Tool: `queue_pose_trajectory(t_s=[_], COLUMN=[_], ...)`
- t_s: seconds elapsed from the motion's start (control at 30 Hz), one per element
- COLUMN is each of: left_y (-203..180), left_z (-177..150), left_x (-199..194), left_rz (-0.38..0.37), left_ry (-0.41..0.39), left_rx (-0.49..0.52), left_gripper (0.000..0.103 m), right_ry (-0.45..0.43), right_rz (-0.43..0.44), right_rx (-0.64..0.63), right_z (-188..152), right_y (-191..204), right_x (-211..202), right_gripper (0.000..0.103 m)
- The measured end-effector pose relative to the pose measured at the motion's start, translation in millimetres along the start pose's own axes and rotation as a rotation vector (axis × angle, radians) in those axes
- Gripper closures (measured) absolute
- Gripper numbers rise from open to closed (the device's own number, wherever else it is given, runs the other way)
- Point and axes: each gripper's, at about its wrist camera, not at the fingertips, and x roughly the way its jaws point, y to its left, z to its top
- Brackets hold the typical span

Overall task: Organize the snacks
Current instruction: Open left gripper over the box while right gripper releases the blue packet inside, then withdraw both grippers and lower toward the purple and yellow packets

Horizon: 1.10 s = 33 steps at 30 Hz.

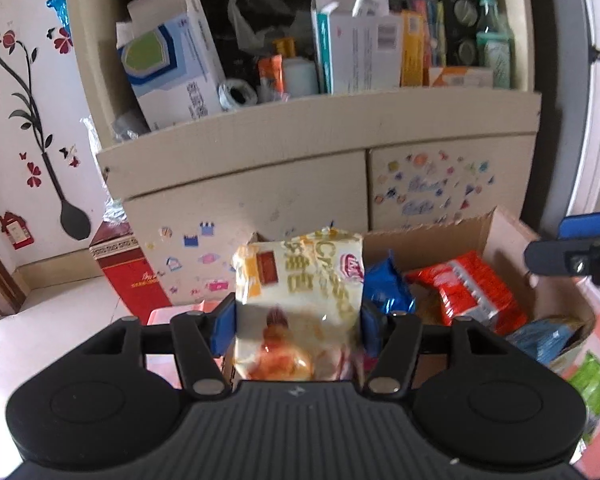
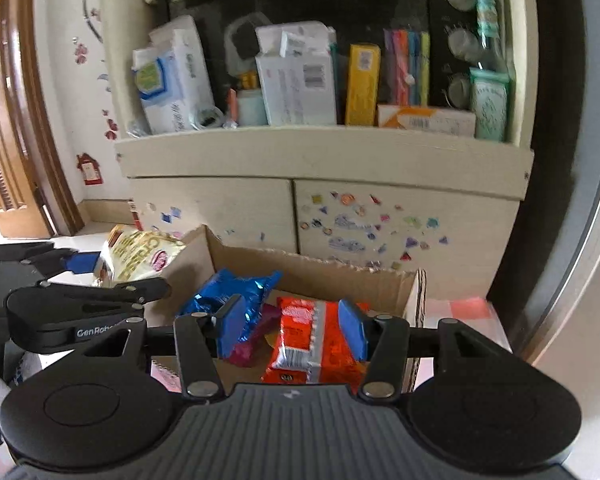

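My left gripper (image 1: pixel 298 322) is shut on a pale yellow snack bag (image 1: pixel 300 296) and holds it upright above the left end of the cardboard box (image 1: pixel 428 234). In the right wrist view the same yellow bag (image 2: pixel 140 258) shows at the left, beside the box (image 2: pixel 320 270). Inside the box lie a blue foil pack (image 2: pixel 230 288), a red-orange pack (image 2: pixel 308 340) and a magenta pack (image 2: pixel 252 346). My right gripper (image 2: pixel 294 330) is open above the red-orange pack, holding nothing. It shows in the left wrist view (image 1: pixel 580 248) at the right edge.
A cream cabinet (image 2: pixel 320 156) stands behind the box, its shelf crowded with boxes and bottles, its doors covered in stickers. A red carton (image 1: pixel 128 276) stands on the floor at left. Green packets (image 1: pixel 592 384) and a blue packet (image 1: pixel 548 338) lie at right.
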Motion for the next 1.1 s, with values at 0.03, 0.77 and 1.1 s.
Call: queue_pose_trajectory(t_s=[0.03, 0.77, 1.1], left_y=[-0.9, 0.8, -15.9], left_z=[-1.4, -47.6, -75.4], left_x=[0.0, -59.6, -70.5], left_rz=[0.005, -0.020, -0.059], left_ry=[0.005, 0.094, 0.162], left_rx=[0.002, 0.002, 0.040], left_gripper=[0.031, 0.010, 0.010], right_ry=[0.004, 0.137, 0.204], right_rz=[0.004, 0.141, 0.184], right_rx=[0.019, -0.093, -0.206], right_z=[-0.3, -24.5, -48.5], right_y=[-2.8, 5.3, 9.4], right_x=[1.4, -30.7, -45.7], right_gripper=[0.040, 0.019, 0.016])
